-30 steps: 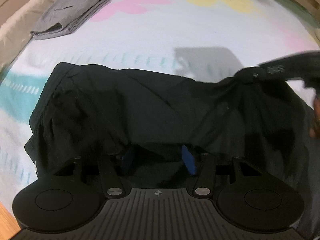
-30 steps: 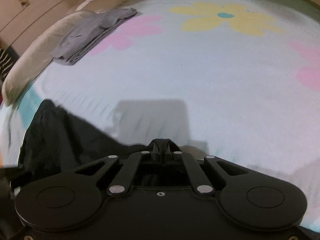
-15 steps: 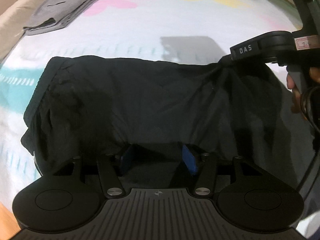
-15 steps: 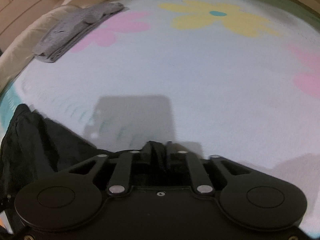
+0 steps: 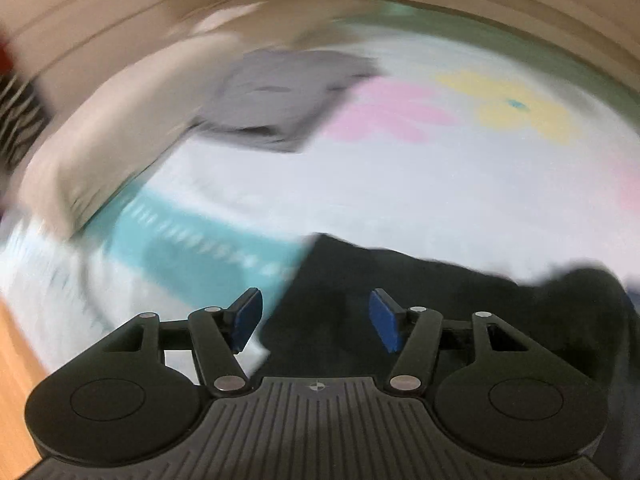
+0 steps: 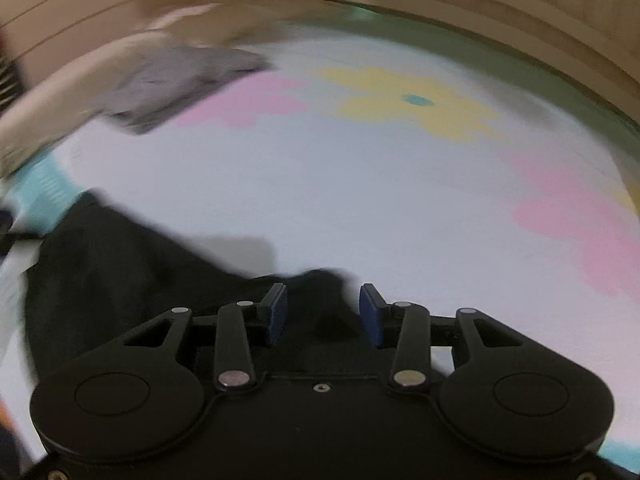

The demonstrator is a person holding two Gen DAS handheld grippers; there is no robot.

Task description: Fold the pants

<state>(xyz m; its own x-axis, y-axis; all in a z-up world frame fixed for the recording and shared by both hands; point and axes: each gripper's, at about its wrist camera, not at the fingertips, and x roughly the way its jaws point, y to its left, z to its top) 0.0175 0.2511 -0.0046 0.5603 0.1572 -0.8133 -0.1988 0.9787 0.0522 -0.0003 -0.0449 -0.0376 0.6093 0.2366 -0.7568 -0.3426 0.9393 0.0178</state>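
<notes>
The black pants [image 5: 440,300] lie spread on the flowered bed sheet [image 5: 400,200], low in both blurred wrist views. My left gripper [image 5: 316,318] hovers over their left edge with its jaws opening. Its blue pads [image 5: 248,316] stand apart and do not press the cloth, which shows below the gap. My right gripper [image 6: 323,316] hangs over a raised corner of the pants [image 6: 120,272]. Its jaws are opening too, its pads [image 6: 370,316] are clear of the fabric, and the cloth shows beneath the gap.
A folded grey garment [image 5: 280,96] [image 6: 172,84] rests at the far left of the bed beside a beige pillow [image 5: 104,152]. A wooden bed frame [image 6: 480,4] curves round the far side. Orange floor [image 5: 16,360] shows past the bed's left edge.
The right gripper, shut on the pants' corner before, now stands open. Both grippers have let the cloth go and lifted back. The left view has swung left, and the right gripper has left it.
</notes>
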